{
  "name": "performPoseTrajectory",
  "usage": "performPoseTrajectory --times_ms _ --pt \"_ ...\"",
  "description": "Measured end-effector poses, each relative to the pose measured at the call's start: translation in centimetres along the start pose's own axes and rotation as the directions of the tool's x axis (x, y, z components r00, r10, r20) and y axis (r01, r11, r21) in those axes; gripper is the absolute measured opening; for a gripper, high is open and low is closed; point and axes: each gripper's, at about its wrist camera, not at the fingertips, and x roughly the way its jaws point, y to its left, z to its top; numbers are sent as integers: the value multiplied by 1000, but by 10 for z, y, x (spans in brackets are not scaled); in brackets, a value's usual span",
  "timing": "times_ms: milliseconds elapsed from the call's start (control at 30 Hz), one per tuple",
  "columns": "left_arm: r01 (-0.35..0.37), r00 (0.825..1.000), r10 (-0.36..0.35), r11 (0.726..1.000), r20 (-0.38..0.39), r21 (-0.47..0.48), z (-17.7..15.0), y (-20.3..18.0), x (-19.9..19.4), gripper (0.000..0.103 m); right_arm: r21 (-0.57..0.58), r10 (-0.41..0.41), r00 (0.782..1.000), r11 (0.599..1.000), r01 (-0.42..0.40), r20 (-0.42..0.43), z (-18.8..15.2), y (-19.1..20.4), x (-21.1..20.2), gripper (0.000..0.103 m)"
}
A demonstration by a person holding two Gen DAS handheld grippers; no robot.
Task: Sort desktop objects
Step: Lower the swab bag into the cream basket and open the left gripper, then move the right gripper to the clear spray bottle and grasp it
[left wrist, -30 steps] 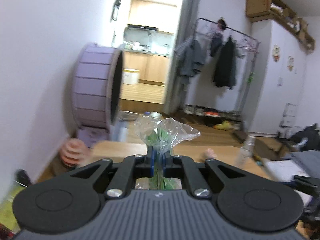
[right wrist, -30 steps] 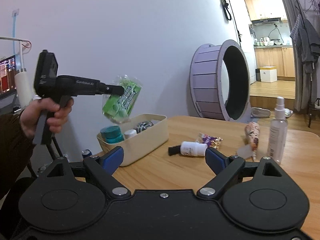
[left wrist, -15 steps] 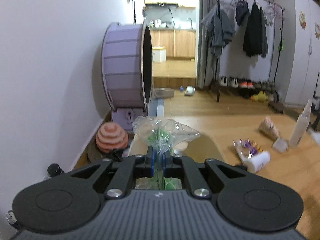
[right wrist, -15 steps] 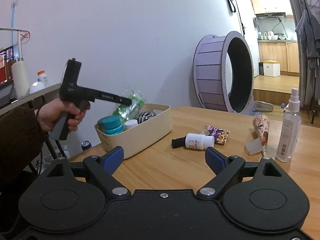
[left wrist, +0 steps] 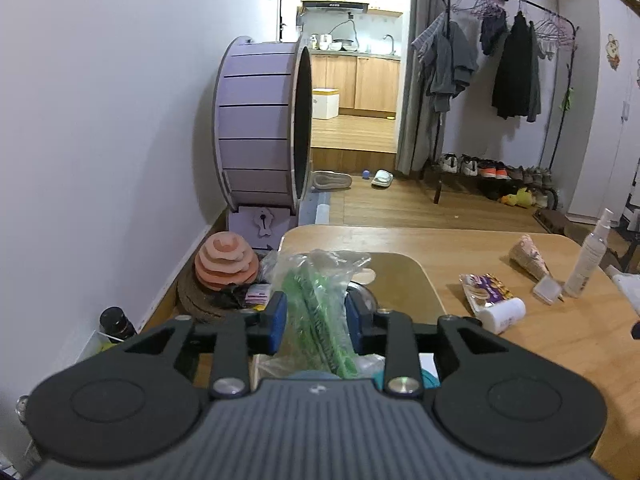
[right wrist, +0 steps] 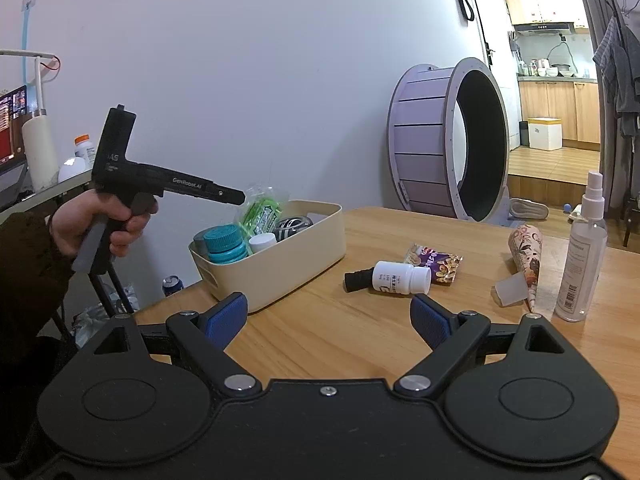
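1. Nearest my left wrist camera, I see the left gripper (left wrist: pixel 315 322) with its blue pads parted a little on either side of a clear plastic bag of green packets (left wrist: pixel 320 300); I cannot tell whether the pads press it or have let go.
2. From the right wrist view, I note that bag (right wrist: pixel 262 210) sitting over the rear half of the cream rectangular plastic bin (right wrist: pixel 296 260), its lower end among the contents, with a hand (right wrist: pixel 94 226) gripping the left tool's handle.
3. Inside the bin I record a teal-capped jar (right wrist: pixel 224 242), a small white-capped bottle (right wrist: pixel 262 242) and a dark striped round object (right wrist: pixel 292 226).
4. Closest to my right wrist camera, the right gripper (right wrist: pixel 326 318) stands wide apart and empty above the light wooden table (right wrist: pixel 320 332).
5. Just beyond it, a white pill bottle with a black end (right wrist: pixel 394 278) lies on its side, touching a purple snack packet (right wrist: pixel 434 264).
6. Farther right, a patterned paper cone (right wrist: pixel 526 260) lies beside an upright clear spray bottle (right wrist: pixel 582 256).
7. Beyond the table, a large purple slatted wheel (right wrist: pixel 444 148) stands on the floor by the white wall.
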Motion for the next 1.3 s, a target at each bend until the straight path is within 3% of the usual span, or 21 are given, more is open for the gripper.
performPoseTrajectory --times_ms 200,300,367,533,867,1033,1300 --pt "-24 995 28 998 -98 51 -6 -6 28 26 -4 0 1000 1000 0 -3 0 0 -1 88" --pt "-13 997 14 1000 -74 18 -7 -4 18 28 0 -7 1000 1000 7 7 2 -2 -3 88" --pt "15 998 -16 1000 -56 -22 -6 -2 6 32 5 -14 1000 1000 14 19 4 -4 -6 89" --pt "99 995 -99 993 1 -59 -10 -9 -23 55 16 -43 998 999 42 37 5 -8 -9 90" --pt "280 960 -280 960 4 26 -21 -70 -35 60 46 -137 989 990 135 61 5 -23 -14 93" --pt "371 928 -371 928 18 23 -25 -99 -25 60 95 -246 966 967 238 77 7 -44 -21 93" --pt "440 893 -444 895 77 71 -4 -134 -21 60 108 -406 905 912 395 124 19 -74 -33 92"
